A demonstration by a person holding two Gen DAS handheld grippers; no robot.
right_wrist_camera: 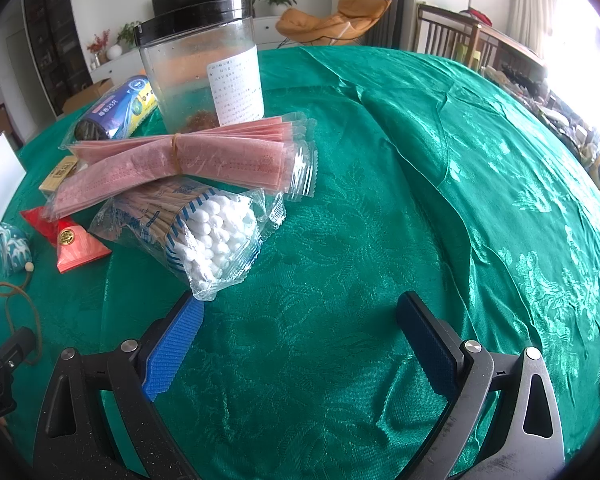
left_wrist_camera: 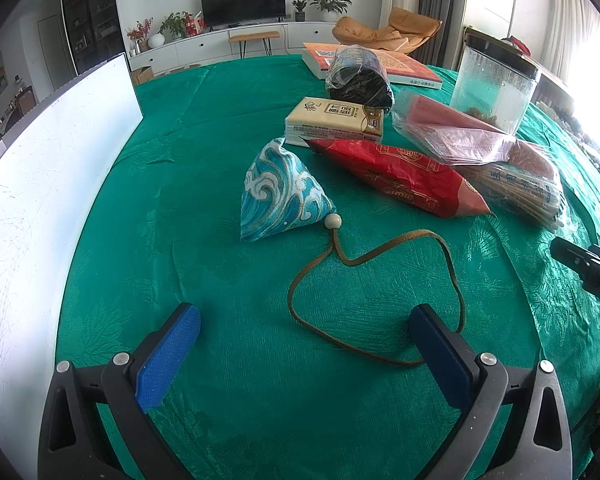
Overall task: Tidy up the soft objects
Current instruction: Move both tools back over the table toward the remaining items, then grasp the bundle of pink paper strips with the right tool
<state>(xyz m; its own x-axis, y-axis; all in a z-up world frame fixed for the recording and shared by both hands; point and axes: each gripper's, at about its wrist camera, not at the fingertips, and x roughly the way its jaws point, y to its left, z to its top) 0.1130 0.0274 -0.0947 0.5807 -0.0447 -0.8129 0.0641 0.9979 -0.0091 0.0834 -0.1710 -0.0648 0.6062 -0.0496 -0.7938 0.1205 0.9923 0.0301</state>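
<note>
No sorting appeared done. The left tool (left_wrist_camera: pixel 304 332) stood wide and empty, low over the green patterned table (left_wrist_camera: pixel 220 160); the blue wave-patterned fabric pouch (left_wrist_camera: pixel 282 192) sat just ahead of it, its brown cord (left_wrist_camera: pixel 380 256) looping back between the pads. The right tool (right_wrist_camera: pixel 300 320) was likewise wide and empty, with the clear bag of white cotton swabs (right_wrist_camera: pixel 208 232) just ahead to its left. Beyond lay the banded pink sachets (right_wrist_camera: pixel 180 160), red foil packet (left_wrist_camera: pixel 400 176) and beige tissue pack (left_wrist_camera: pixel 332 120), all heaped loosely (no receiving container was identifiable). Everything remained to be handled.
</note>
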